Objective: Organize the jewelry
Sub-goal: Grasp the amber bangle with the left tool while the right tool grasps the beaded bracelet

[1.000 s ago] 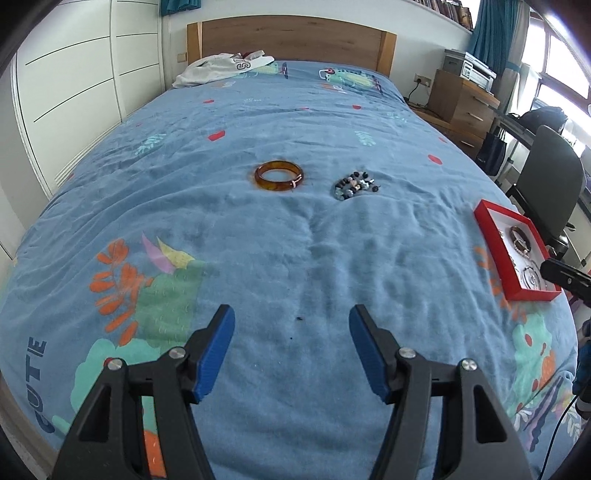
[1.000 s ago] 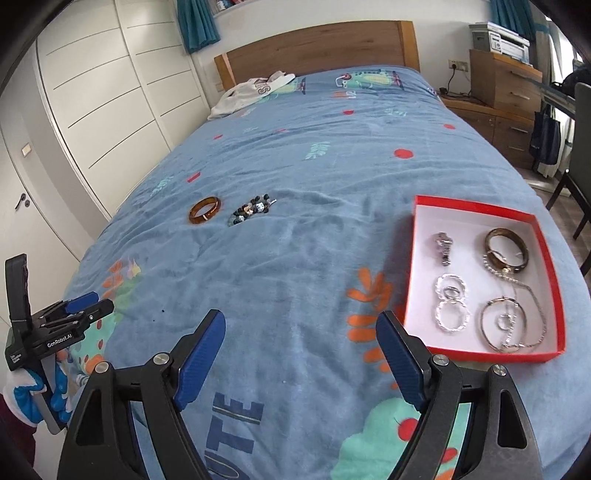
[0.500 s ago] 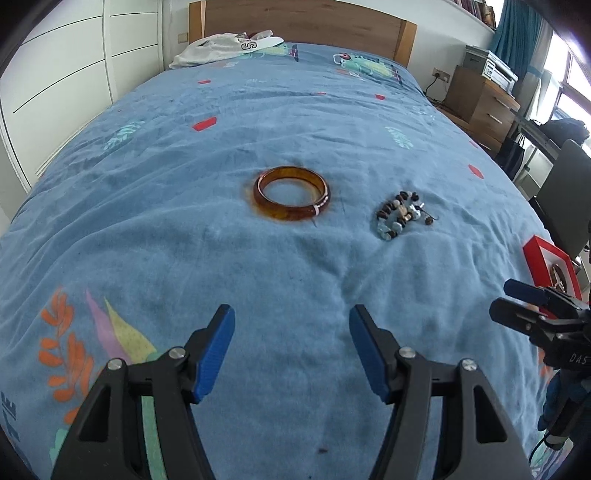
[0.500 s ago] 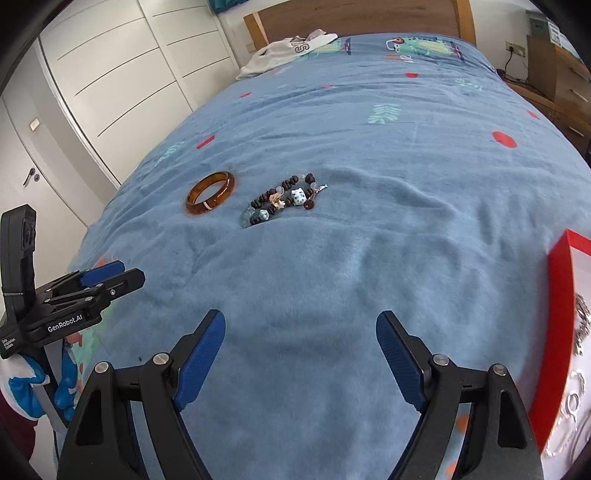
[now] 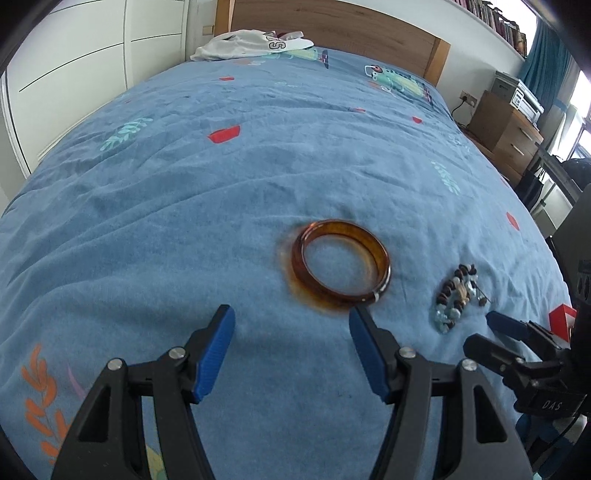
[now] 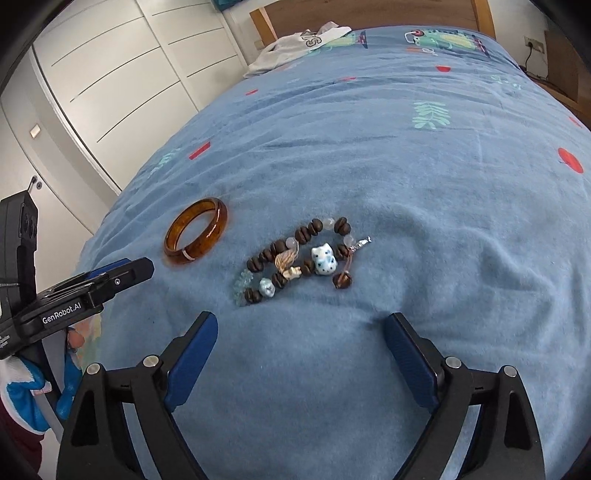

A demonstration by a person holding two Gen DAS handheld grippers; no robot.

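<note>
A red box [image 5: 563, 319] shows only one corner behind the right hand-held gripper [image 5: 495, 332].

On the bed [image 5: 184, 221] a bangle [image 5: 340, 264] is laid flat, with a beaded bracelet [image 6: 295, 258] just beside it to the right, apart from it. A garment [image 5: 251, 44] is placed far behind them, by the headboard [image 5: 332, 22]. A box [image 5: 562, 320] is glimpsed at the bed's right edge.

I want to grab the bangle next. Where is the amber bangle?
The amber bangle lies flat on the blue bedspread, just ahead of the left gripper, left of the beaded bracelet.
</note>
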